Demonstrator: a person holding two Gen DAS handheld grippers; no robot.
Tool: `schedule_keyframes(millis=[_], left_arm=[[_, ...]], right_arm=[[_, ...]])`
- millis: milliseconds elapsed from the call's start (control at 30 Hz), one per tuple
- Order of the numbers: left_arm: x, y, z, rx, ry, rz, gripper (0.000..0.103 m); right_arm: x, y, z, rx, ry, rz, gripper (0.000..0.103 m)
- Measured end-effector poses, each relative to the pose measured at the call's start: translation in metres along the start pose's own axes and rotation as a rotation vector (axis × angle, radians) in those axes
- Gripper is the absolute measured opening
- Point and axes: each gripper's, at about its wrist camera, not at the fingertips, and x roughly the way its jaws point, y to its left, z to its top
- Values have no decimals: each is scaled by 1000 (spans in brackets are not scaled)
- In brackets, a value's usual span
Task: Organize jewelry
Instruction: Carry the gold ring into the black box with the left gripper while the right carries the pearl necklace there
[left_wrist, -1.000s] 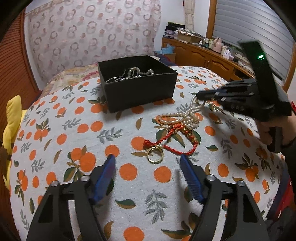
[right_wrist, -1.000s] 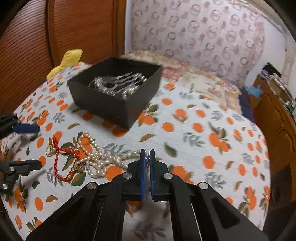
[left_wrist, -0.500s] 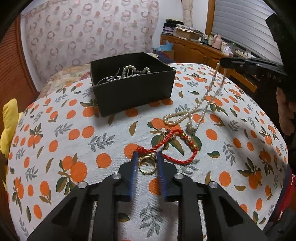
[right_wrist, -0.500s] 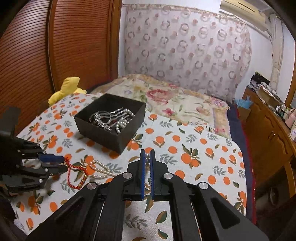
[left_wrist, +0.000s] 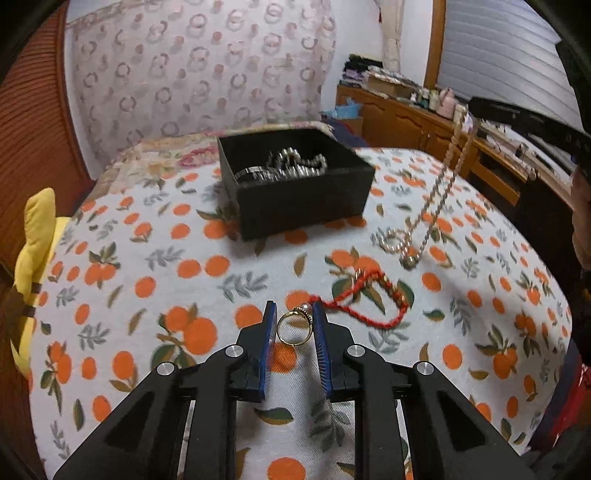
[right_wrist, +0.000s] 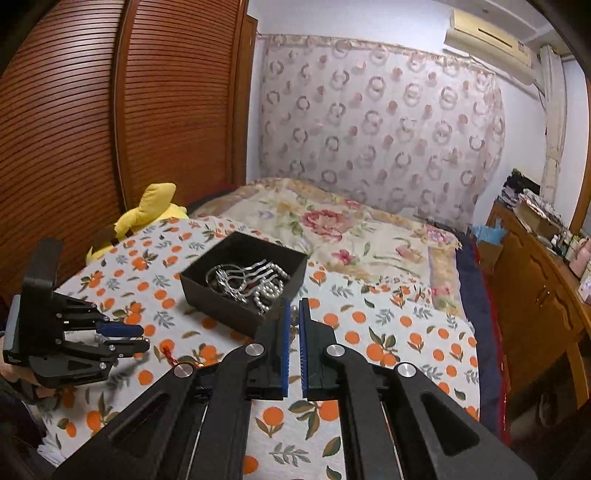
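Note:
My left gripper (left_wrist: 294, 325) is shut on a gold ring (left_wrist: 293, 328) with a pearl, held just above the orange-print cloth. A red cord bracelet (left_wrist: 364, 301) lies right of it. My right gripper (right_wrist: 294, 314) is shut on a pearl necklace (left_wrist: 432, 201); in the left wrist view it hangs from the raised gripper at the upper right, its lower end near the cloth. In the right wrist view a bead (right_wrist: 294, 319) shows between the pads. A black box (left_wrist: 295, 181) with silver jewelry sits behind; it also shows in the right wrist view (right_wrist: 243, 284).
A yellow plush toy (left_wrist: 33, 243) lies at the table's left edge. A wooden dresser (left_wrist: 424, 125) with clutter stands at the right. A floral bedspread (right_wrist: 351, 236) lies beyond the box. A wooden slatted wardrobe (right_wrist: 110, 110) is at the left.
My left gripper has closed on the gold ring and lifted it slightly. My right gripper has risen higher, drawing the pearl necklace up off the cloth.

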Motion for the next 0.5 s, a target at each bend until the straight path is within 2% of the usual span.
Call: schedule_keyframes(millis=[233,500], left_arm=[[-23,6,20,-16,-73,13,18],[-37,8,34,-20,-119,17,18]], right_arm=[[-14,6,18,-16,-43,5,5],[-30,10,40,-31,-94,9,5]])
